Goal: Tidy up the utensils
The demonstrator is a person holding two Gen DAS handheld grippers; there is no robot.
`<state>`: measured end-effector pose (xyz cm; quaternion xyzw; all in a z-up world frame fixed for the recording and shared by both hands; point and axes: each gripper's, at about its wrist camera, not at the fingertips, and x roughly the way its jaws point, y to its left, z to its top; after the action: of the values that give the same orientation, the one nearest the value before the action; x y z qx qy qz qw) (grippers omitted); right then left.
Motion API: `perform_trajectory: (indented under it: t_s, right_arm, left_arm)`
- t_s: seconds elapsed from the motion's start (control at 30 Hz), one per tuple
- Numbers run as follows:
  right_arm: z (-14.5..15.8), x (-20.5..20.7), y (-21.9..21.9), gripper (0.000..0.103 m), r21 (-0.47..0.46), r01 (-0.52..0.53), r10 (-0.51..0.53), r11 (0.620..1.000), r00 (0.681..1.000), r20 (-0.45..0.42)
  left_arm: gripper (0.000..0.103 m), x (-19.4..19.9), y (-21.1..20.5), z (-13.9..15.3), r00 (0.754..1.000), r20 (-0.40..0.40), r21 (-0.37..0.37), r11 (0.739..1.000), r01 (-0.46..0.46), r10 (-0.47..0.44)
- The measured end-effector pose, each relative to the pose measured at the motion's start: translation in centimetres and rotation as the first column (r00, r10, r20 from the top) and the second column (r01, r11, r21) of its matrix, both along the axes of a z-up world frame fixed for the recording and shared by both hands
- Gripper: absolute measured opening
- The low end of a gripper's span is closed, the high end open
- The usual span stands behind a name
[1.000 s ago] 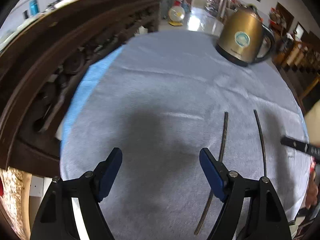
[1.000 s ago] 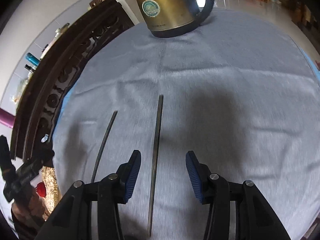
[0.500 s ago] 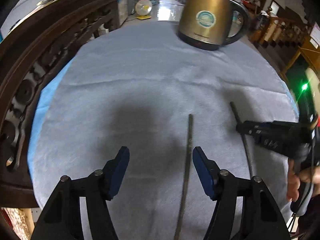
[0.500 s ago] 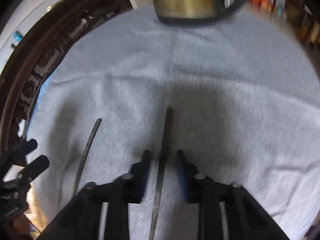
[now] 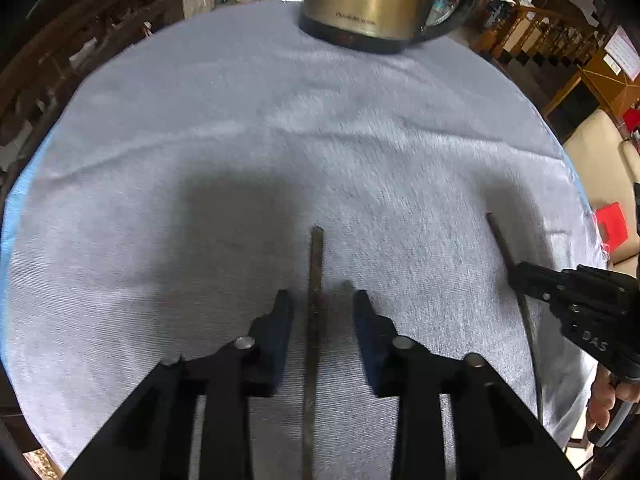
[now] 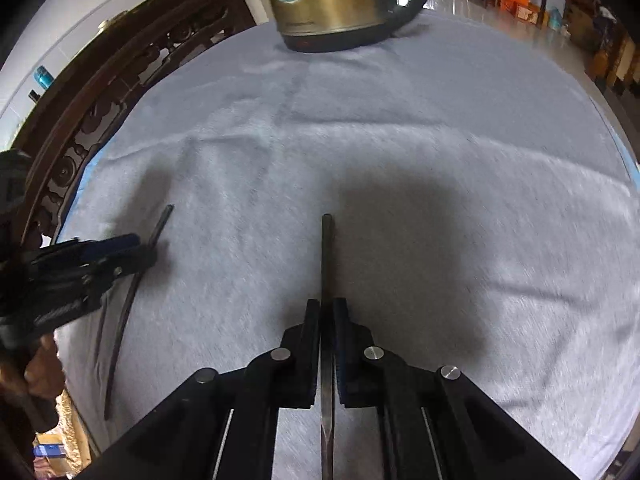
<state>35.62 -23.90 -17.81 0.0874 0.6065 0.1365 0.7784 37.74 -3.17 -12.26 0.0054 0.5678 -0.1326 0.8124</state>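
Measured from the gold kettle (image 5: 376, 0) at the far edge of the cloth-covered tabletop (image 5: 240, 140), both chopsticks lie on my side of it, lengthwise toward me and well apart. My left hand-held gripper (image 5: 322, 308) has its jaws partly open on either side of the left chopstick (image 5: 314, 300), neither blue pad touching it as far as I can tell. If I close off-centre, one pad will reach the thin stick first and roll it sideways on the cloth instead of pinching it. My right hand-held gripper (image 6: 327, 316) is clamped on the right chopstick (image 6: 327, 256), the jaws nearly together around it. I am holding it partway along, so it could pivot or slide out once lifted, and the soft cloth could drag on its tip.
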Motion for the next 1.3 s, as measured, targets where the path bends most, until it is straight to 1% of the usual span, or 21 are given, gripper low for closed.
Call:
perform_trajectory:
  t_s: [0.03,0.07,0.13,0.23,0.37,0.43,0.57,0.63,0.67,0.77,0.9,1.03,1.17,1.3]
  right_arm:
    - [0.0,-0.4,-0.4,0.009,0.006,0.007,-0.007,1.000,1.000,-0.001]
    - [0.0,-0.7,-0.8,0.009,0.013,0.013,-0.013,1.000,1.000,-0.002]
    - [0.0,-1.4,-1.8,0.008,0.034,0.042,-0.042,0.999,0.999,-0.003]
    - [0.0,-2.5,-3.4,0.007,0.058,0.090,-0.090,0.994,0.996,0.003]
    - [0.4,-4.5,-5.4,0.007,0.086,0.161,-0.163,0.983,0.987,0.016]
    - [0.9,-5.6,-6.4,0.007,0.093,0.194,-0.198,0.977,0.980,0.035]
    - [2.4,-8.0,-8.8,0.007,0.130,0.280,-0.291,0.951,0.953,0.077]
    - [3.3,-9.6,-10.0,0.007,0.154,0.325,-0.342,0.933,0.935,0.098]
    - [3.5,-10.1,-10.3,0.007,0.161,0.337,-0.356,0.928,0.929,0.105]
    - [5.0,-12.6,-11.4,0.007,0.177,0.378,-0.404,0.909,0.903,0.145]
    - [7.4,-16.3,-12.1,0.007,0.204,0.412,-0.450,0.888,0.868,0.208]
    - [9.1,-19.0,-12.0,0.007,0.242,0.427,-0.483,0.871,0.835,0.265]
    - [11.5,-22.0,-11.4,0.007,0.269,0.411,-0.484,0.871,0.808,0.335]
    - [13.8,-24.7,-10.7,0.007,0.283,0.383,-0.471,0.879,0.787,0.399]
  left_arm:
    - [0.021,-0.1,-0.2,-0.1,1.000,0.000,0.004,1.000,0.012,-0.012]
    - [0.011,-0.2,-0.4,-0.1,1.000,0.013,0.021,1.000,0.017,-0.017]
    - [0.006,-0.3,-0.1,-0.2,1.000,0.012,0.024,1.000,0.011,-0.011]
    - [0.005,-0.7,0.9,-0.2,1.000,0.018,0.006,1.000,-0.014,0.014]
    - [0.005,-2.2,3.2,0.5,0.995,0.059,-0.043,0.996,-0.073,0.075]
    - [0.005,-3.1,4.8,1.4,0.989,0.087,-0.071,0.991,-0.111,0.117]
    - [0.005,-5.0,7.3,3.6,0.971,0.149,-0.100,0.980,-0.171,0.185]
    - [0.005,-6.3,8.6,4.8,0.960,0.180,-0.118,0.974,-0.196,0.215]
    - [0.005,-6.4,9.1,5.3,0.956,0.189,-0.126,0.971,-0.203,0.224]
    - [0.005,-8.4,10.1,7.3,0.936,0.251,-0.143,0.966,-0.217,0.247]
    - [0.005,-11.6,11.1,9.7,0.910,0.324,-0.158,0.963,-0.217,0.258]
    - [0.005,-15.1,11.5,11.9,0.881,0.398,-0.166,0.965,-0.205,0.255]
    - [0.005,-17.8,11.2,13.4,0.859,0.453,-0.163,0.969,-0.185,0.240]
    - [0.005,-20.1,11.6,14.3,0.845,0.473,-0.199,0.965,-0.173,0.249]
